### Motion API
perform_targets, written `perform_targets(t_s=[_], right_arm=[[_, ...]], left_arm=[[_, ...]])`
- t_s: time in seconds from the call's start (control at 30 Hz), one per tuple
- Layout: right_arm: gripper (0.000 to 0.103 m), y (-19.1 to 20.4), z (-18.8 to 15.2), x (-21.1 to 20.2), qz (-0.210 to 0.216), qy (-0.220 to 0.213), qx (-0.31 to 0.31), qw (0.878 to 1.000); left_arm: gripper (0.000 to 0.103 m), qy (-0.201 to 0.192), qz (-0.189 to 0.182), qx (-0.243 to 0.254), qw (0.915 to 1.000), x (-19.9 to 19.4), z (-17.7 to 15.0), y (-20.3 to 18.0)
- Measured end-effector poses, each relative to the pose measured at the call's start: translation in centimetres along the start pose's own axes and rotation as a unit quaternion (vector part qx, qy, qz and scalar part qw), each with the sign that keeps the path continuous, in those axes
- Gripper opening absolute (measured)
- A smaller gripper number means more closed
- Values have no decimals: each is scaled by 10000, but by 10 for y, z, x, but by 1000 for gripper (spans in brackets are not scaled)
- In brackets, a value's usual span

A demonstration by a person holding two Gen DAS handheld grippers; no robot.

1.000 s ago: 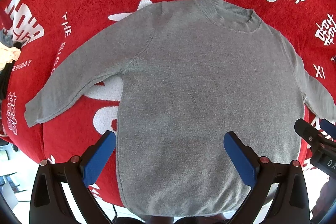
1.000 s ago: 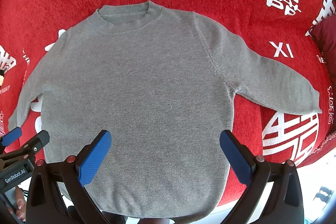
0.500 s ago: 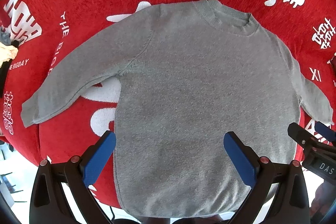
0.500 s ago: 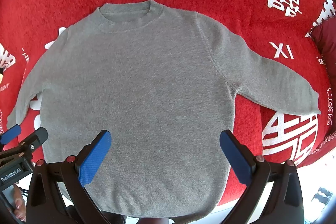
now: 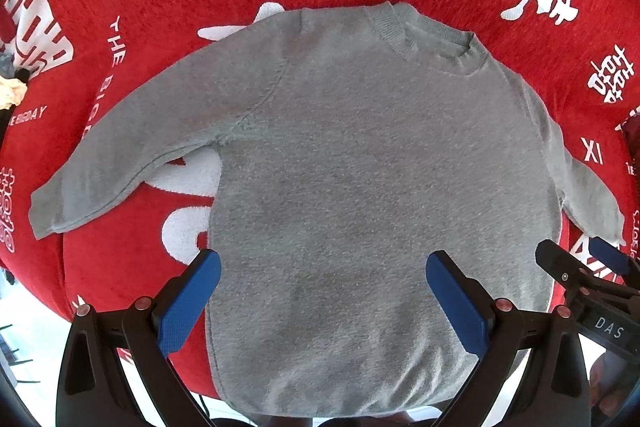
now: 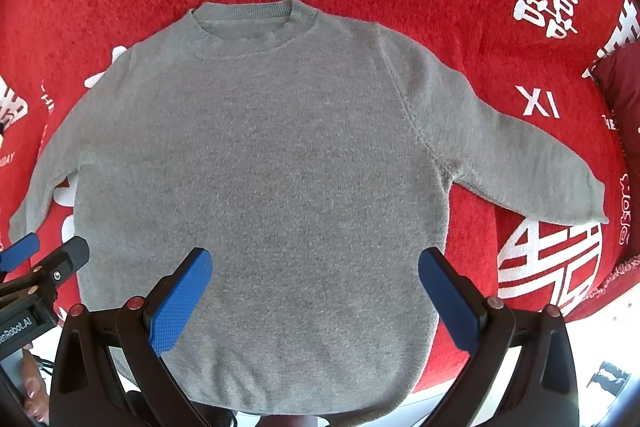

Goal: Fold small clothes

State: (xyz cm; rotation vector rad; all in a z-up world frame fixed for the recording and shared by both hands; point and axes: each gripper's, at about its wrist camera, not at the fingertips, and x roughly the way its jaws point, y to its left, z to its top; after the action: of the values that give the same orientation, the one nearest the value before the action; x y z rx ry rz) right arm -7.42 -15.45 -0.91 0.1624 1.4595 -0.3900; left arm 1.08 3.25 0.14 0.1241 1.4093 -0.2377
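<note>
Left gripper (image 5: 323, 301): two black angled arms are ending in blue pads (image 5: 188, 303) with a fine ribbed texture. Small reddish round screws (image 5: 142, 303) are sitting on the arm tops near the pads. In the right wrist view, its black body is showing white lettering "enRobot.AI", partly cut off.

Right gripper (image 6: 315, 301): same build, black arms, blue textured pads (image 6: 180, 301), reddish screws (image 6: 495, 302) by the joints. In the left wrist view it is appearing at the right edge with white letters "DAS" on black housing and one silver screw.
</note>
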Motion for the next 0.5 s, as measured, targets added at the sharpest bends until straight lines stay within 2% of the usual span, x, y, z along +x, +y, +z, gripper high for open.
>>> perform_targets(t_s=[0.27, 0.43, 0.5], right_arm=[[103, 10, 3, 2, -32, 4, -129, 9999], [103, 33, 8, 5, 35, -18, -299, 9995], [103, 44, 8, 7, 105, -33, -384, 9992]], left_arm=[[103, -47, -386, -397, 9985, 2, 5, 28], [103, -178, -420, -833, 9955, 6, 8, 75], [103, -225, -473, -1144, 9921, 9, 6, 104]])
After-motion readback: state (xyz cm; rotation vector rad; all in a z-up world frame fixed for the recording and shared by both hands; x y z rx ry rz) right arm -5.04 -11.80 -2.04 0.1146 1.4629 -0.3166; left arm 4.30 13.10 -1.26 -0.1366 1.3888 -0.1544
